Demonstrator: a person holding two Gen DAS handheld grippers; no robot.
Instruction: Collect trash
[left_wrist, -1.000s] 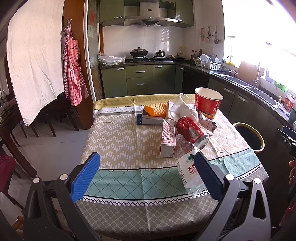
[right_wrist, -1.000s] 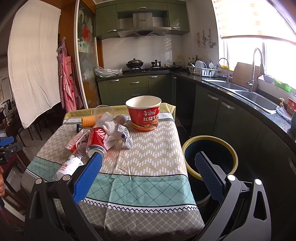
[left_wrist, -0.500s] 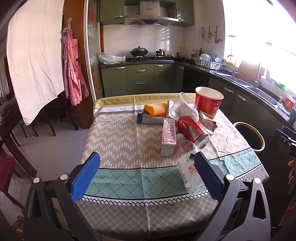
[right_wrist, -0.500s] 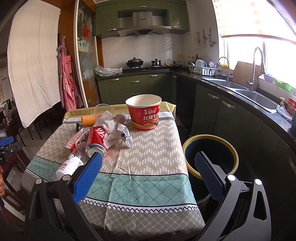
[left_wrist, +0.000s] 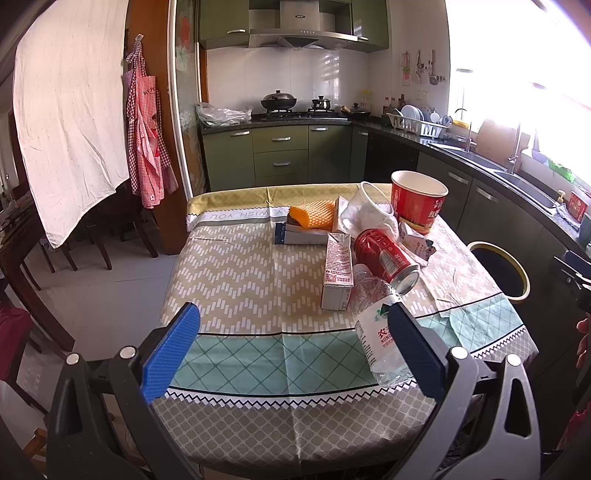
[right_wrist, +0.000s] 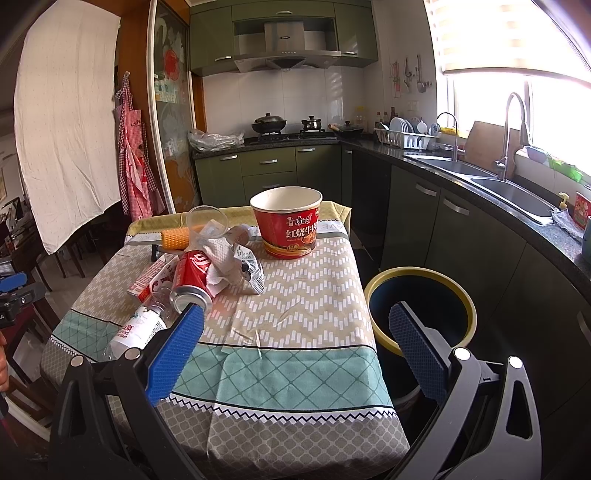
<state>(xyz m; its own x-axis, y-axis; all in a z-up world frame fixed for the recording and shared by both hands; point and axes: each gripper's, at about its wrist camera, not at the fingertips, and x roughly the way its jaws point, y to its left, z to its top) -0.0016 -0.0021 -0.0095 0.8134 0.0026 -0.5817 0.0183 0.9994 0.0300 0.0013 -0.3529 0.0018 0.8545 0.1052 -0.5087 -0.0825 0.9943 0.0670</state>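
We see green cabinets (right_wrist: 271, 173) below a steel range hood (right_wrist: 282, 51), a bright window (right_wrist: 517, 107) over the sink (right_wrist: 513, 192), and a white sheet (left_wrist: 70, 122) hanging left.

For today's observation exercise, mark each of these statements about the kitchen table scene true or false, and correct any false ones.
1. The red soda can lies on its side on the table. True.
2. The red noodle cup is tipped over. False: it stands upright, its open mouth facing up.
3. The left gripper is shut on the plastic water bottle. False: it is open and holds nothing; the bottle lies on the table.
4. The yellow-rimmed trash bin stands on the floor beside the table. True.
5. The right gripper is open and empty. True.
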